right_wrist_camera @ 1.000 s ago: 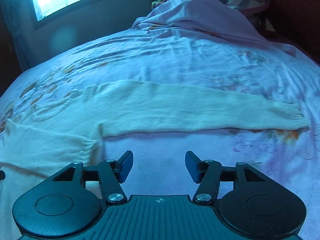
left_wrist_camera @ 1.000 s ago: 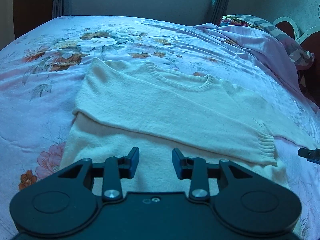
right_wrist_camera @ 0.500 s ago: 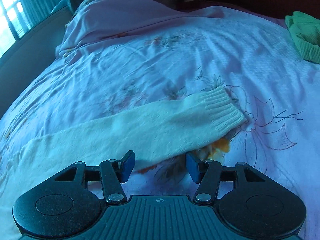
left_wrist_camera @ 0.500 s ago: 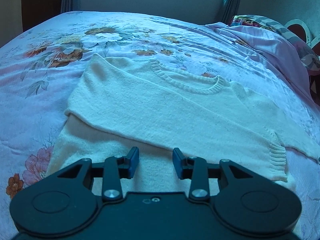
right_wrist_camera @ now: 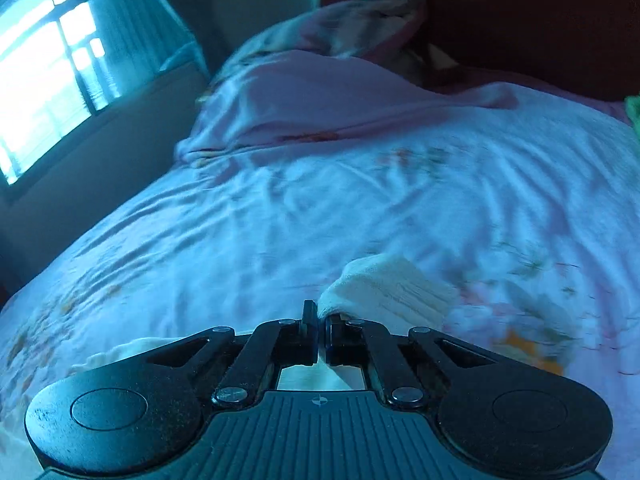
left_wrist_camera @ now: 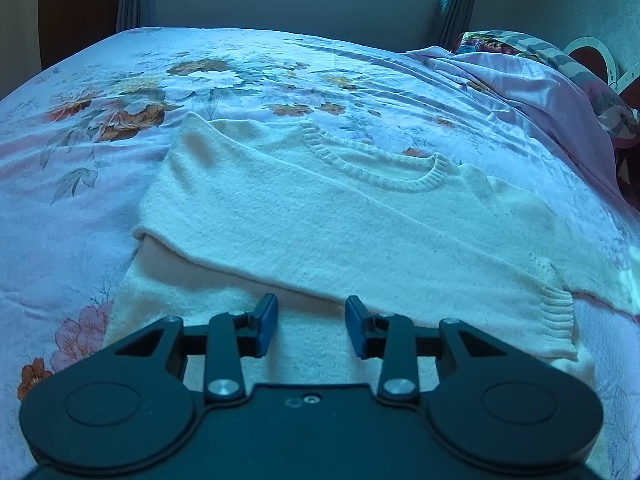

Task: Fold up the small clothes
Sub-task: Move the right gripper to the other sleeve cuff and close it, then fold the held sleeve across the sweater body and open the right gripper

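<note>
A cream knit sweater [left_wrist_camera: 328,216] lies flat on the floral bedsheet [left_wrist_camera: 80,184], neck hole at the far side. One sleeve is folded across its body, with the ribbed cuff [left_wrist_camera: 556,308] at the right. My left gripper [left_wrist_camera: 311,326] is open and empty, low over the sweater's lower part. In the right wrist view my right gripper [right_wrist_camera: 320,334] is shut on the other sleeve near its ribbed cuff [right_wrist_camera: 396,288], and the cuff end bunches up beyond the fingers.
A pink quilt and pillows [right_wrist_camera: 320,92] are heaped at the head of the bed, also in the left wrist view [left_wrist_camera: 552,92]. A green cloth [right_wrist_camera: 634,114] shows at the right edge. A window [right_wrist_camera: 48,68] and wall lie beyond the bed.
My right gripper moved along the outstretched sleeve to its cuff end and closed on it. My left gripper came a little closer over the sweater and stayed open.
</note>
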`<state>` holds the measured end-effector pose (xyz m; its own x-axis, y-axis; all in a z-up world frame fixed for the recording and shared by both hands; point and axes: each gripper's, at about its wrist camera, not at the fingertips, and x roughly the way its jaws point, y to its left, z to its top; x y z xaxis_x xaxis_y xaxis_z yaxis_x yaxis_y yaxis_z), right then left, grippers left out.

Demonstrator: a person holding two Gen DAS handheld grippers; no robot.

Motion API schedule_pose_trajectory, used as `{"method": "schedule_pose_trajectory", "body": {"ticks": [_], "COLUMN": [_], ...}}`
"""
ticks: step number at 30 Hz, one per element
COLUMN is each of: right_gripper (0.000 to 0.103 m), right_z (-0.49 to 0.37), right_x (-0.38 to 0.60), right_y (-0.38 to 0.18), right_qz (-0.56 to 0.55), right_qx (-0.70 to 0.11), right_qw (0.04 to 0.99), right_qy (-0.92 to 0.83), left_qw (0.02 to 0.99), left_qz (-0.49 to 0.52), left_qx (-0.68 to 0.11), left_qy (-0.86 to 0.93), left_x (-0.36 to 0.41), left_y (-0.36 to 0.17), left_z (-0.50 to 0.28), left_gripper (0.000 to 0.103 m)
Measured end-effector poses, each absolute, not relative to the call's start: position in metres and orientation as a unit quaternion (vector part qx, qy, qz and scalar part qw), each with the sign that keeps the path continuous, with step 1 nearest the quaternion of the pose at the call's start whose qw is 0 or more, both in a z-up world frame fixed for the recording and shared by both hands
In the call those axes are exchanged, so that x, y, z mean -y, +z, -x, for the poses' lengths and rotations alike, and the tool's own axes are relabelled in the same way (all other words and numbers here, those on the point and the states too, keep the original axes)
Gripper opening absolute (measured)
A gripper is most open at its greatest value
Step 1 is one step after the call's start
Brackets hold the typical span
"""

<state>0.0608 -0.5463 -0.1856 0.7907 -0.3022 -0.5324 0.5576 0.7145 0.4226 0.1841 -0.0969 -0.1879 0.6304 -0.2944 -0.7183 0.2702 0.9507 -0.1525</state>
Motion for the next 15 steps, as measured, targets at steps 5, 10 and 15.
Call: {"method": "schedule_pose_trajectory", "body": {"ticks": [5,10,15], "right_gripper": [0.002,0.002,0.007], "right_z": [-0.118,-0.145,-0.144], "right_x": [0.433,0.313,0.23], "right_y": [-0.156,-0.159,-0.204], "right_qz": [-0.261,-0.228,-0.167], "right_qx": [-0.204,-0.246,-0.349], "right_qw": [0.94,0.94,0.907], "right_qy": [-0.085,0.068,0.165], "left_qw": [0.906,0.908,0.897], "left_qz": [0.034,0.053,0.099], "left_qx": [-0.394,-0.388,-0.403], "left_qy": [-0.152,-0.147,-0.149], "left_x": [0.077,0.05,0.028], "left_y": [-0.178,-0.171,-0.173], "left_z": [-0.182,-0.184,-0.191], "left_gripper": [0.035,0.035,0.035]}}
